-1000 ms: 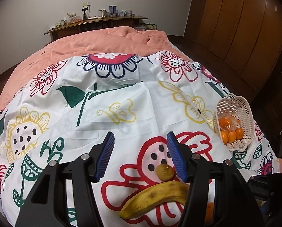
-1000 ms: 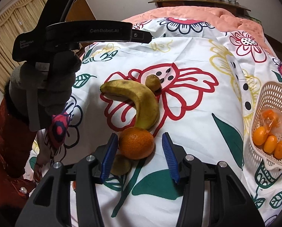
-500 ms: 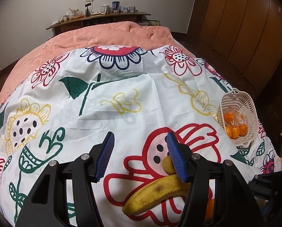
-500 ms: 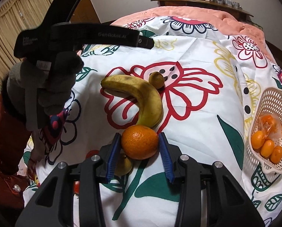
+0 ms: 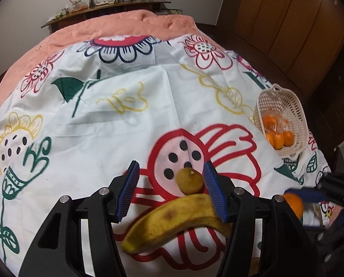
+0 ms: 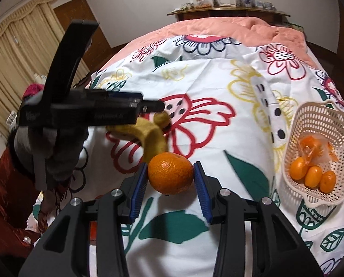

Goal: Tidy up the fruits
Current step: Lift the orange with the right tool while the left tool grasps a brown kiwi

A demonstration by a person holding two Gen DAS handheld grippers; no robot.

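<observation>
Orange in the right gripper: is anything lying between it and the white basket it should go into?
Nothing visible does. The orange is clamped in the right gripper, and only bare floral sheet lies between it and the basket to the right. The banana sits behind the orange, off that path.

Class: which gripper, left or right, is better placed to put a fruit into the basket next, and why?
Right. The right gripper is shut on the orange, with the basket near its right side. The left gripper is open over the banana.

Home bedroom: quilted bed (image 5: 130, 30) (floral cover (image 5: 130, 120)), wooden wardrobe (image 5: 287, 16).
</observation>
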